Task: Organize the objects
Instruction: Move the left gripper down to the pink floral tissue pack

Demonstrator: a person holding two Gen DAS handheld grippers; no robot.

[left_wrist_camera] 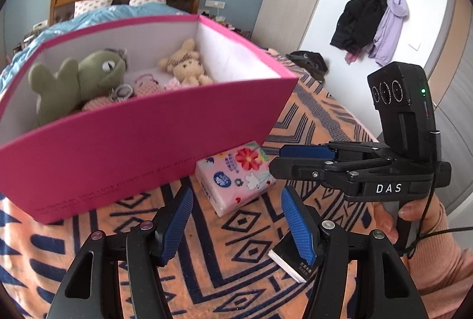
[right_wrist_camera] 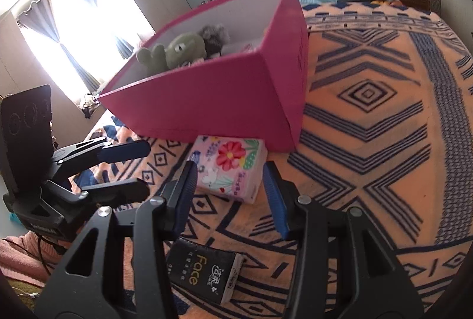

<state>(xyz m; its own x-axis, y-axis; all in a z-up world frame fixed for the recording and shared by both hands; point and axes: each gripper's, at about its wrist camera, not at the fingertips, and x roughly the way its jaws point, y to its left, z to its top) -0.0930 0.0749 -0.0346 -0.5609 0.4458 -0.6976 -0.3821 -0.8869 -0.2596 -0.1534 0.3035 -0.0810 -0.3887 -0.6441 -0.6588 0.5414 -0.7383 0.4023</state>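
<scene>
Closest to both cameras, the black tissue pack (right_wrist_camera: 204, 274) lies flat on the patterned blanket (right_wrist_camera: 369, 112), well in front of the pink box (right_wrist_camera: 207, 106). Both claws hover parted and empty: left gripper (left_wrist_camera: 236, 225) just above the black pack, right gripper (right_wrist_camera: 230, 194) straddling the near edge of the floral tissue pack (right_wrist_camera: 230, 165) without pressing it. That floral pack touches the box's front wall; plush toys (left_wrist_camera: 79, 79) sit inside the box

Storage box (left_wrist_camera: 142, 135) sits on blanket (left_wrist_camera: 242, 248), plush toys (left_wrist_camera: 77, 79) inside. Floral tissue pack (left_wrist_camera: 236, 177) touches box's front corner. Black tissue pack (right_wrist_camera: 204, 274) lies nearer, apart from both.
</scene>
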